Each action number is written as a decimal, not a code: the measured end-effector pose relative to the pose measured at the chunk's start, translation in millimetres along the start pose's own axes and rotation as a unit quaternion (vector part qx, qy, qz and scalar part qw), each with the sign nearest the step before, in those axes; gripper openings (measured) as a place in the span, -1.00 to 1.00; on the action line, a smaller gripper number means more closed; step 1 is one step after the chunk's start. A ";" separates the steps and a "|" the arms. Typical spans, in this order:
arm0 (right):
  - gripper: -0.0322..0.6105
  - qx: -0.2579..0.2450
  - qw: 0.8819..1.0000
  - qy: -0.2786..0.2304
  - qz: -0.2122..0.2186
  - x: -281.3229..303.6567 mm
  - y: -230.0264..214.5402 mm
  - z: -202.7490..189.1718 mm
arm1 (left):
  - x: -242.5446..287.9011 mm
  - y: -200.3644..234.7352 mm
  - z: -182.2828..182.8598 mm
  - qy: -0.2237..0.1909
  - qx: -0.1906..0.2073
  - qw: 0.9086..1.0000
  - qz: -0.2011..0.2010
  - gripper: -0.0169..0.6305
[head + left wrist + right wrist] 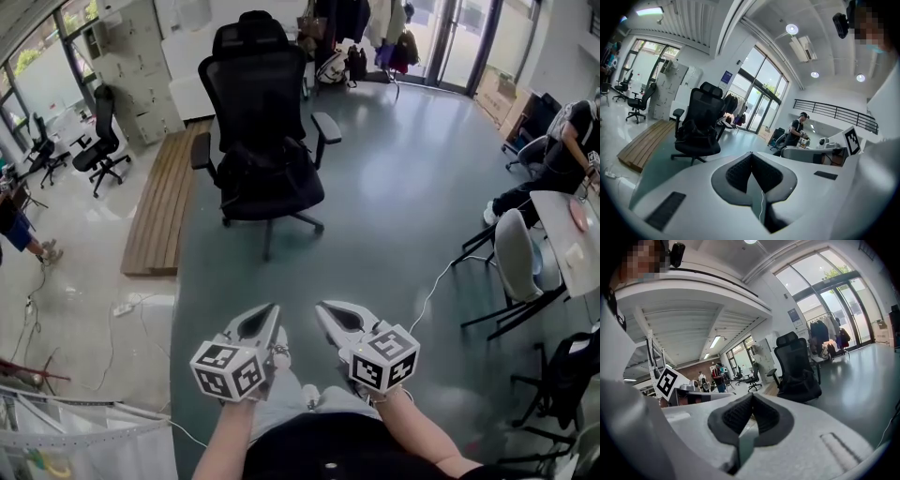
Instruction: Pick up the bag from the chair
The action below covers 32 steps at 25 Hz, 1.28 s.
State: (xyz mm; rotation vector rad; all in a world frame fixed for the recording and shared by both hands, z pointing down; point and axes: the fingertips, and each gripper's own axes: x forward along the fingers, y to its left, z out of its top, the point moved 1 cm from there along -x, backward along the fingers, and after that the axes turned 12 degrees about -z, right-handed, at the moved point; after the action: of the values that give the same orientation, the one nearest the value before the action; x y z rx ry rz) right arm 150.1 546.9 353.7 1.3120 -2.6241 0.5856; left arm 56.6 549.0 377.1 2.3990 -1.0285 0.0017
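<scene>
Left gripper (273, 308): jaws fully together, pads meeting tip to tip, nothing between them. The left gripper view (751, 154) confirms this.

Right gripper (322, 307): same state, jaws pressed together and empty. The right gripper view (751, 396) shows it plainly.

Pose: both grippers are held low and close to the body, side by side. Their noses point forward and a little downward, and the tips converge slightly without touching. The left forearm (223, 442) and right forearm (424, 441) come up from the bottom edge of the head view, both bare.

Beyond the tips lies a stretch of grey-green floor (394, 216). The black office chair (251, 89) stands well apart from both grippers, straight ahead, facing the person.

The task's thing is the bag (267, 176). It is black and slumped on the chair's seat against the backrest, between the armrests. Neither gripper touches it. I cannot tell whether it is zipped or what is in it.

Left of the chair is a low wooden platform (161, 202). At the far right, a seated person (562, 150) is by a table (559, 234), with a white chair (516, 251) just beside it.
</scene>
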 end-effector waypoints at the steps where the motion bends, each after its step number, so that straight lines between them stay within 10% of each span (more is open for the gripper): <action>1: -0.90 0.002 1.000 0.001 -0.001 6.0 -3.0 1.5 | 4.6 4.6 2.1 0.001 -0.001 1.000 -0.003 -0.89; 32: -0.90 -0.008 0.999 -0.023 -0.038 292.6 -47.7 141.7 | 103.2 253.4 189.4 0.003 0.000 0.999 -0.053 -0.89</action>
State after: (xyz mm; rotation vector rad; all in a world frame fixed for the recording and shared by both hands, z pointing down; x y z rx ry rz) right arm 16.2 248.2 325.9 1.4314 -2.5949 0.5295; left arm -78.7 245.9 352.4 2.4489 -0.8976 -0.0295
